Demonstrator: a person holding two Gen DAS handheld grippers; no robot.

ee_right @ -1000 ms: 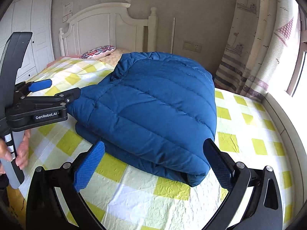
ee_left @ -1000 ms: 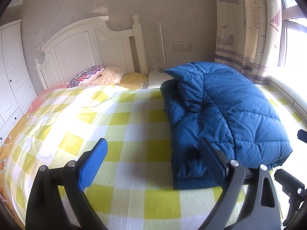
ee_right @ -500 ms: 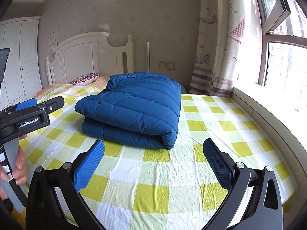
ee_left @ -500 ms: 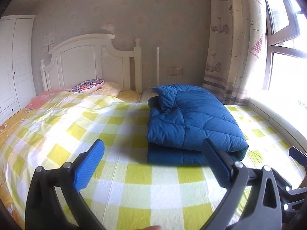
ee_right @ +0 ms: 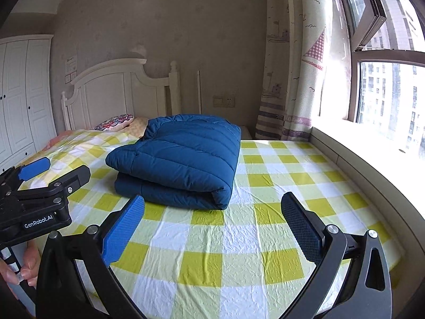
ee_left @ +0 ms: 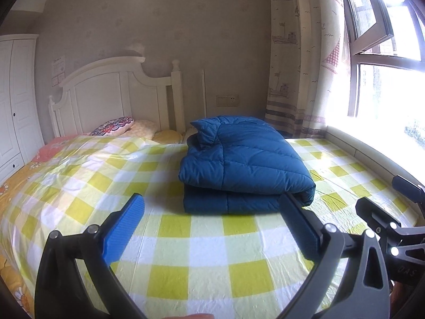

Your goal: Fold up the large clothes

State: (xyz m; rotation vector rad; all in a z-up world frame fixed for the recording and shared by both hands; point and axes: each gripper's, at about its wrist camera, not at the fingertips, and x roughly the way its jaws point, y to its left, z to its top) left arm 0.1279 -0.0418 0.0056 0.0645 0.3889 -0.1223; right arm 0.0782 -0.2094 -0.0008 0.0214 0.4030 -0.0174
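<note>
A blue quilted down coat [ee_left: 244, 164] [ee_right: 183, 159] lies folded into a thick rectangle on the yellow-and-white checked bed sheet [ee_left: 191, 252] [ee_right: 212, 252]. My left gripper [ee_left: 212, 207] stands open near the bed's front, short of the coat, nothing between its fingers. My right gripper [ee_right: 212, 207] is open too, a little back from the coat's near fold, and holds nothing. The left gripper [ee_right: 39, 183] also shows at the left of the right wrist view, held by a hand [ee_right: 24, 268]. Part of the right gripper's body [ee_left: 393, 226] shows at the right edge of the left wrist view.
A white headboard [ee_left: 117, 98] and pillows [ee_left: 114, 126] stand at the bed's far end. A white wardrobe [ee_right: 21, 101] is on the left. A curtain [ee_right: 289, 79], window [ee_right: 393, 93] and sill [ee_right: 372, 154] run along the right side.
Both grippers have pulled back from the coat toward the foot of the bed. The folded coat looks smaller and farther off and stays put on the sheet.
</note>
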